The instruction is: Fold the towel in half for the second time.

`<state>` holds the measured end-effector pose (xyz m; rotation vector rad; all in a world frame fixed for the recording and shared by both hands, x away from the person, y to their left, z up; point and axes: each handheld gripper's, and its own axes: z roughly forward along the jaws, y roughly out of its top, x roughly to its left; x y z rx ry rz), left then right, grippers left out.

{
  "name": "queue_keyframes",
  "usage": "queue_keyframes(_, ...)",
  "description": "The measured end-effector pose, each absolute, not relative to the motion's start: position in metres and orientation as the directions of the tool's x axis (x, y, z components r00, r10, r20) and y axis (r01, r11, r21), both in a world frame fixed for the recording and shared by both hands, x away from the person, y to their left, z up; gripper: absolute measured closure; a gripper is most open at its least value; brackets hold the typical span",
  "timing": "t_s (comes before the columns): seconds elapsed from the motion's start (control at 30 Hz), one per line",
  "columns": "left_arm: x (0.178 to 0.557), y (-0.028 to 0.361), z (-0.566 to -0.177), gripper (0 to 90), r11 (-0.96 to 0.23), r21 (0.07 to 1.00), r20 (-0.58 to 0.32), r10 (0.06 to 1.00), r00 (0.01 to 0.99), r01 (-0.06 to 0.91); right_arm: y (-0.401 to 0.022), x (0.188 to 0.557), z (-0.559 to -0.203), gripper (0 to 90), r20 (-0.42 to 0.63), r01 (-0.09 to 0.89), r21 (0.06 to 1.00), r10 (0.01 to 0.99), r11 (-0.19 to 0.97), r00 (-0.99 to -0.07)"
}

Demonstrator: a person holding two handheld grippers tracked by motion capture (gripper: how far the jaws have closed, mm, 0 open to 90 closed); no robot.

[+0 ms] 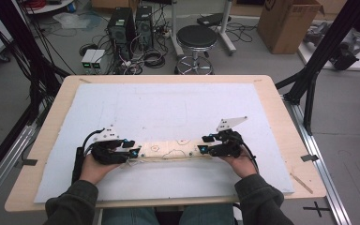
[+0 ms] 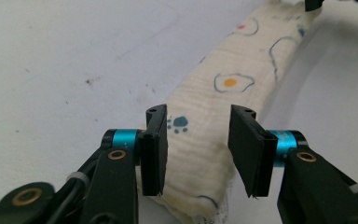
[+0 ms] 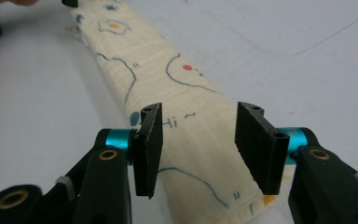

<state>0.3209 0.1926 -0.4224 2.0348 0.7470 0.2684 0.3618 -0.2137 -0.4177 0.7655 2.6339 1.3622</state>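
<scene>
Cream muslin, printed with fried eggs, paw marks and blue outline drawings, is folded into a long narrow strip that lies across the lower middle of the high view, on a white foam sheet covering the wooden table. The left gripper sits at the strip's left end and the right gripper at its right end, each held in a hand entering from the bottom edge, so the cloth spans the gap between them.

In the left gripper view the folded cloth runs from the bottom centre toward the upper right; the two black jaws stand spread on either side of its near end, the left one close against the cloth edge, the right one apart from it. In the right gripper view the cloth runs toward the upper left, and the jaws are likewise spread, straddling the near end without pinching it.

The symmetrical placement suggests that both ends are to be gripped or released together, keeping the strip straight; which of the two cannot be told.
</scene>
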Motion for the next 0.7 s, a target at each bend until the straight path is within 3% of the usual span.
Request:
queue_keyframes(0.2,0.323,0.192,-0.433,55.6,-0.435,0.789,-0.103,0.603,0.791,0.434,-0.209,0.363,-0.428,46.6,0.100,0.374,0.735,0.455,0.566,-0.885)
queue_keyframes(0.5,0.321,0.196,-0.438,53.7,-0.446,0.779,-0.112,0.591,0.799,0.440,-0.219,0.359,-0.437,45.6,0.083,0.371,0.731,0.465,0.573,-0.881)
queue_keyframes(0.7,0.319,0.194,-0.439,53.7,-0.476,0.776,-0.069,0.588,0.806,0.414,-0.217,0.356,-0.439,45.4,0.029,0.329,0.720,0.448,0.611,-0.894)
